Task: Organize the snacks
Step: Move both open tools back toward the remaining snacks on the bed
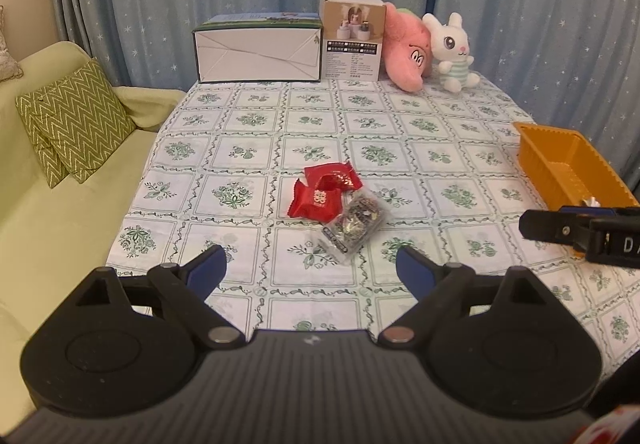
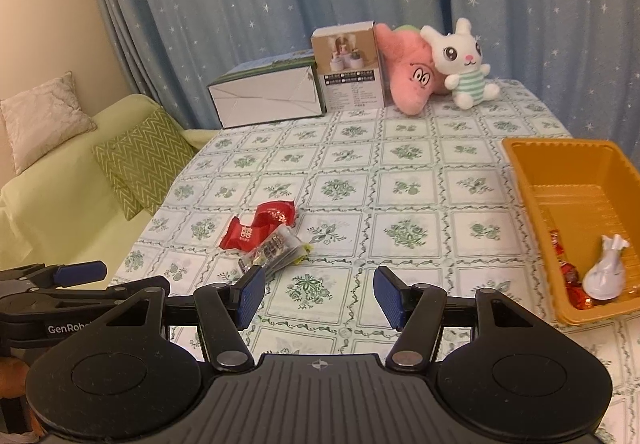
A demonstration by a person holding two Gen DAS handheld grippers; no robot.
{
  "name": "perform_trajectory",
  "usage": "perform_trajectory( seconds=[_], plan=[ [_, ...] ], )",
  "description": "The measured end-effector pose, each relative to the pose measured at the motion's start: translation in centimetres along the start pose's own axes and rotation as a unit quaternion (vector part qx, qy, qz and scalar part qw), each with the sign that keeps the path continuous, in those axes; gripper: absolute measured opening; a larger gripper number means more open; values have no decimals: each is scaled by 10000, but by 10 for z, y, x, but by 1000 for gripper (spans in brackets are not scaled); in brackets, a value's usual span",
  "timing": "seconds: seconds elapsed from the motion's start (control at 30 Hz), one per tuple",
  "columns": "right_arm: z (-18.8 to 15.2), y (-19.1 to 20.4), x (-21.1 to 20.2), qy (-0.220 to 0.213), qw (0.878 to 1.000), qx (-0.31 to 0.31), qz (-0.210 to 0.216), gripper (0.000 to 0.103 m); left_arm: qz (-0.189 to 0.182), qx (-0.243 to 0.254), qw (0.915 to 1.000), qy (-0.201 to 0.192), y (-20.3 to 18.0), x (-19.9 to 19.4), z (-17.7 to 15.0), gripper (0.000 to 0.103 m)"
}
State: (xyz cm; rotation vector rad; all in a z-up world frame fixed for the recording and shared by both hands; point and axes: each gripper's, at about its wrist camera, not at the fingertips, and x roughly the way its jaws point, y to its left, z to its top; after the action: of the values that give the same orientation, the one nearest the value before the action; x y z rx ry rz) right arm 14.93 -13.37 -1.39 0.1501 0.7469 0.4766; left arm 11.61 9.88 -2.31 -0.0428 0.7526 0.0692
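Holding a gripper in each hand over the table, you had the left gripper (image 1: 311, 271) spread wide with nothing between its blue pads, and the right gripper (image 2: 319, 298) spread less far, also empty. Three loose snacks lay bunched together on the floral tablecloth (image 1: 400, 132) ahead of the left gripper: two red candy packets (image 1: 326, 190) touching each other, and one clear packet of mixed nuts or seeds (image 1: 356, 224) (the contents were too small to name for sure) overlapping the nearer red one.

To your right sat one orange plastic tray (image 2: 532, 180). In its near end lay one white twisted-top wrapped sweet (image 2: 606, 272) and some small red wrapped candies (image 2: 570, 276), at least two, though their count was hard to tell.

Along the far edge stood two boxes side by side, a long white carton (image 2: 266, 96) and a taller product box (image 2: 348, 66), then two plush toys: one pink (image 2: 412, 80), one white rabbit (image 2: 464, 64). Beside the table, two green zigzag cushions (image 1: 76, 120) leaned on the sofa (image 1: 60, 228).
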Motion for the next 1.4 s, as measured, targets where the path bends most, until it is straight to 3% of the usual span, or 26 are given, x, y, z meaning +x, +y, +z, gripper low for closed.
perform_trajectory(
  seconds=[0.57, 0.87, 1.1, 1.37, 1.4],
  plan=[
    [-6, -4, 101, 196, 9992, -171, 305, 60, 203, 220, 9995, 110, 40, 89, 12, 91],
    [-10, 6, 140, 319, 9976, -295, 532, 60, 271, 14, 9995, 154, 66, 114, 1, 91],
    [-7, 12, 167, 447, 9956, 160, 807, 60, 336, -188, 9992, 102, 78, 120, 1, 91],
    [2, 17, 190, 626, 9947, 586, 573, 60, 371, -280, 9988, 168, 80, 124, -1, 91],
    [2, 17, 192, 619, 9951, 575, 516, 52, 359, -274, 9988, 166, 79, 124, -1, 91]
  ],
)
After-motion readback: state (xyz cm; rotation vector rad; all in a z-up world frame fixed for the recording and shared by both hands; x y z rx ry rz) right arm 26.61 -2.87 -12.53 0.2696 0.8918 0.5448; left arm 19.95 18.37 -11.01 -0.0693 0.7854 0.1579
